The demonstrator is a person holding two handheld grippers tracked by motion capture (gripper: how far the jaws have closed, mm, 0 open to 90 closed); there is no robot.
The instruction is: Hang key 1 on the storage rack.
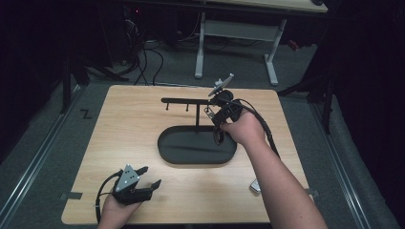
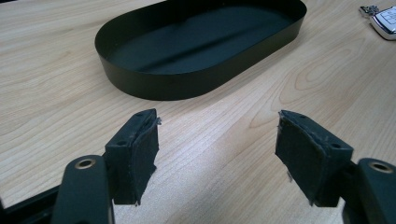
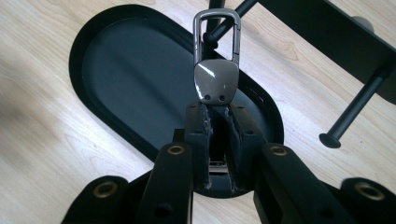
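Right gripper [image 3: 217, 123] pinches an unmarked metal keychain clasp [image 3: 216, 60]; no legible writing.

Black grippers [image 1: 143, 179], brass-ringed screw holes, grey plates, trailing black cables.

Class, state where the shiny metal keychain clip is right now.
In the right gripper view, the shiny metal keychain clip is pinched in the right gripper, its loop at a peg of the black rack, above the black oval tray.
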